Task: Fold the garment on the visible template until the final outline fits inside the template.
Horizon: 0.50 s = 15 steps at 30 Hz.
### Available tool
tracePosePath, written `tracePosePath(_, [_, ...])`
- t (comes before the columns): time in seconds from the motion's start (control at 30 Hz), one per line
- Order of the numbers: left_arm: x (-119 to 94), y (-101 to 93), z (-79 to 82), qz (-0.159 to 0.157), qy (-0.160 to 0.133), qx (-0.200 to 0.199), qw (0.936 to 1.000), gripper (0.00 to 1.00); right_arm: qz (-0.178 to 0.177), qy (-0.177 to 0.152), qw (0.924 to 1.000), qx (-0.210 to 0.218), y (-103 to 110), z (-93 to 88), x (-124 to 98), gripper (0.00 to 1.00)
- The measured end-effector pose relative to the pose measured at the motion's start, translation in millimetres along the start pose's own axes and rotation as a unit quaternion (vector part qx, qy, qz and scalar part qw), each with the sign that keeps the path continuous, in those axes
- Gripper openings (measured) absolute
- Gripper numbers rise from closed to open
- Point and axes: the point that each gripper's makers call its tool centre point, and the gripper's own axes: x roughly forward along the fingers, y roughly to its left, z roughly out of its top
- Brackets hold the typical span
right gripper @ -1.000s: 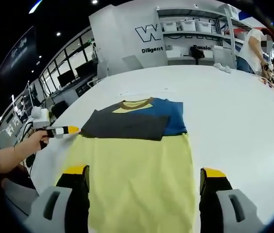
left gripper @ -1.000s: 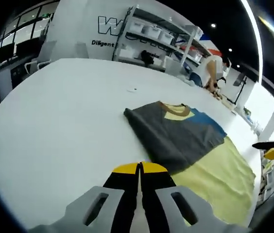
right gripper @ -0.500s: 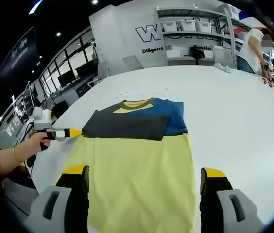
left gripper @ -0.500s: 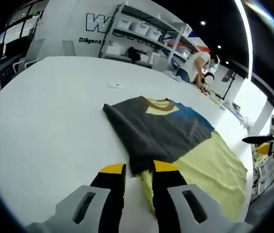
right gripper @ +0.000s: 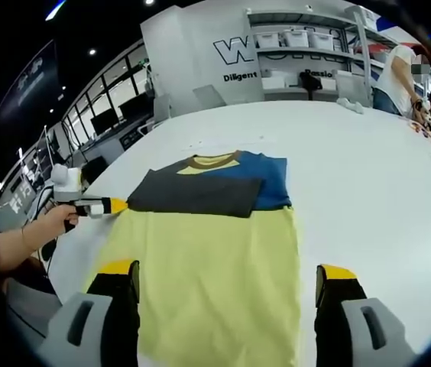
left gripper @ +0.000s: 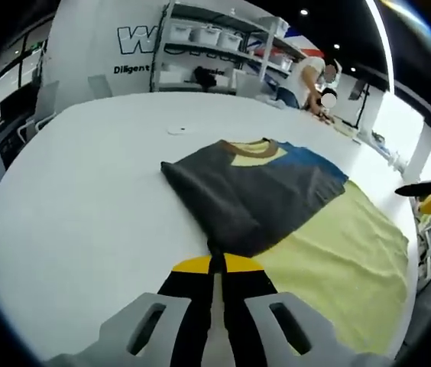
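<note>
Shirt [left gripper: 269, 195] lies flat on yellow template [left gripper: 345, 260], mid tabletop [left gripper: 85, 191]. Soft, light, limp cloth; best taken at folded corner. Left claw [left gripper: 217, 265] pressed together at that corner, pinch uncertain. Right claw [right gripper: 227, 277] spread wide.

Each gripper has pale grey moulded arms with slotted cut-outs, black fingers and yellow tips: the left gripper [left gripper: 217, 264] and the right gripper [right gripper: 229, 279] match. The hand [right gripper: 53, 222] gripping the left one emerges from dark clothing.
</note>
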Motion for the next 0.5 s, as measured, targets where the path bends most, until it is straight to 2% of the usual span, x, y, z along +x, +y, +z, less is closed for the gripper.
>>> tracePosePath(0.17, [-4,16.7,-0.1,0.008,0.002,-0.006,1.0000,0.00,0.005,0.006,1.0000,-0.006,3,-2.8,1,0.95])
tracePosePath(0.33, [-9,37.0,0.5,0.024,0.005,0.007,0.9997,0.00,0.013,0.015,0.9997,-0.011,9,-6.3,3,0.96])
tracePosePath(0.5, [-13,52.9,0.6,0.027,0.010,0.010,0.9995,0.00,0.019,0.022,0.9994,-0.018,14,-9.5,6,0.96])
